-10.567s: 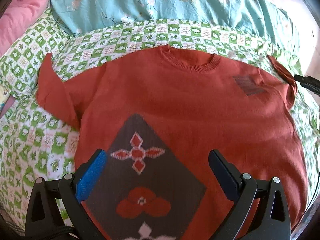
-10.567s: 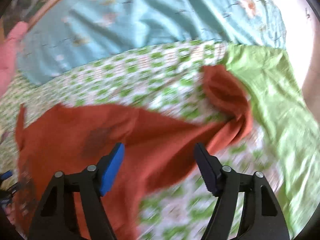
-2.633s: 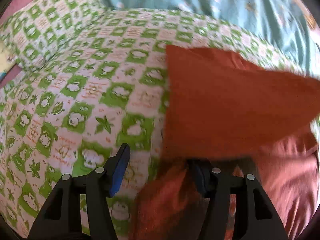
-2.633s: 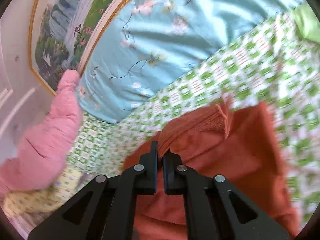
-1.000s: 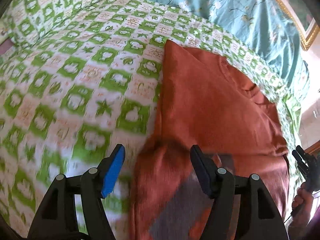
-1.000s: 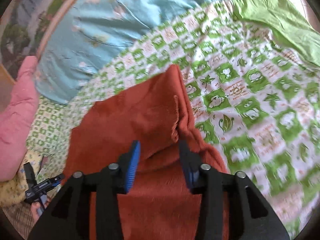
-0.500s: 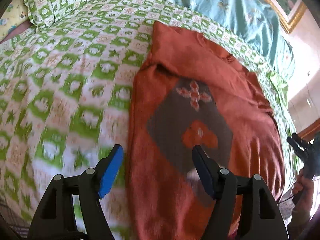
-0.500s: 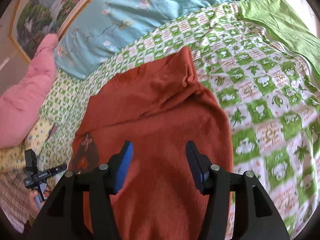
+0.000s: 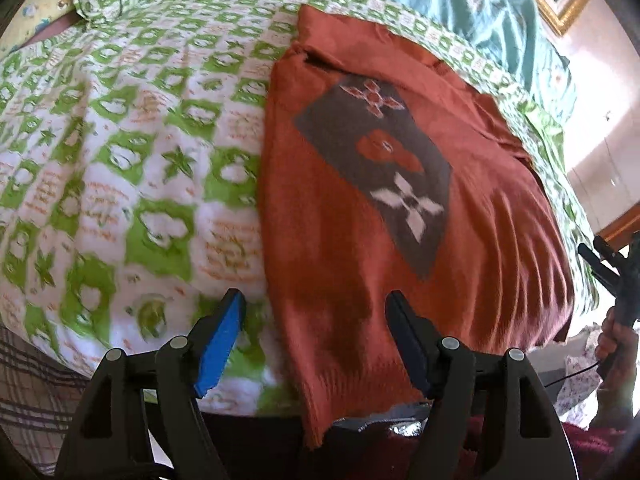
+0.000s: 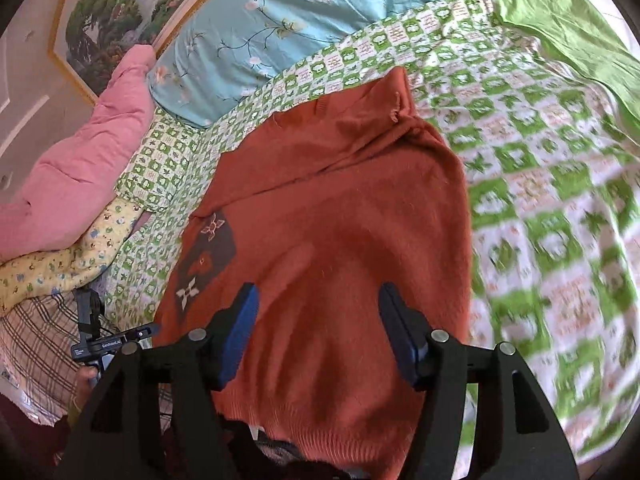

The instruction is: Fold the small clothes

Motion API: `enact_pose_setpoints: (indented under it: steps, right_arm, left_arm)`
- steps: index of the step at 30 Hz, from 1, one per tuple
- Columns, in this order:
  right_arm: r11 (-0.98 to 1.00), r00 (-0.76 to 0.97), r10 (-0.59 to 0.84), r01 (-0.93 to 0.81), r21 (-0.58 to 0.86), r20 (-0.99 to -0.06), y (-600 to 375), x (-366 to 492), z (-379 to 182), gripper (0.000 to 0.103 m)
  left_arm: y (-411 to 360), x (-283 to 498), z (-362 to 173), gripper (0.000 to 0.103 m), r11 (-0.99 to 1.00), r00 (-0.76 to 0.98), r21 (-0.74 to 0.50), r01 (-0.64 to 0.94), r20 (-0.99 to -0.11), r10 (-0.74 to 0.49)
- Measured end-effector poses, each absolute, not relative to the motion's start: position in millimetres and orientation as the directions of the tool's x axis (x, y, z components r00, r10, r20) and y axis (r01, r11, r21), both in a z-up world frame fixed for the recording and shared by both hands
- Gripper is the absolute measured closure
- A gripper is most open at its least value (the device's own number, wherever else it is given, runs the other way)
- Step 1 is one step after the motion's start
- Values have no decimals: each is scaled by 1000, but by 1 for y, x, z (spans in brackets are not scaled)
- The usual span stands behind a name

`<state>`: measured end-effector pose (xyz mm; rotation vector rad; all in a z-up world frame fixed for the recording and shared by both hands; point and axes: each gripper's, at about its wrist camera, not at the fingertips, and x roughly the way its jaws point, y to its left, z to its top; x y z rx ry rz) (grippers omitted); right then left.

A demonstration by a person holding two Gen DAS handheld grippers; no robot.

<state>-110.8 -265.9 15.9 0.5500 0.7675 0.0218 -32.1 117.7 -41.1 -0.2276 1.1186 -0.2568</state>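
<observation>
A rust-orange sweater with a grey diamond patch lies flat on the green-and-white checked bedspread, both sleeves folded in over the chest. Its hem hangs over the near bed edge. My left gripper is open and empty, above the hem's left corner. The sweater also shows in the right wrist view. My right gripper is open and empty, above the hem's right part. Each gripper appears small at the other view's edge.
A teal flowered quilt and a pink pillow lie at the head of the bed. A plain green cloth lies at the far right. A yellow patterned cloth and a plaid sheet lie at the left.
Both grippers have pulled back from the sweater's shoulders to its hem. The sleeves stay folded in. Both grippers were open a second ago and remain open.
</observation>
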Motion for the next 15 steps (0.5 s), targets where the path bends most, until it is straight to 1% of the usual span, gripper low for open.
enact_pose_setpoints:
  steps: [5, 8, 11, 15]
  right_arm:
    - [847, 722, 175, 236, 477, -669, -276, -141, 10, 40]
    - [826, 721, 171, 267, 497, -671, -284, -158, 2, 40]
    - [798, 714, 201, 277, 534, -670, -288, -169, -11, 40]
    - [754, 702, 285, 256, 605, -652, -286, -171, -35, 40]
  left_arm:
    - [109, -39, -46, 30, 941, 409, -318, 116, -848, -338]
    - [108, -41, -45, 31, 924, 409, -357, 138, -829, -381]
    - [110, -42, -46, 32, 915, 419, -377, 145, -814, -402]
    - [113, -41, -49, 32, 904, 412, -402, 146, -806, -425]
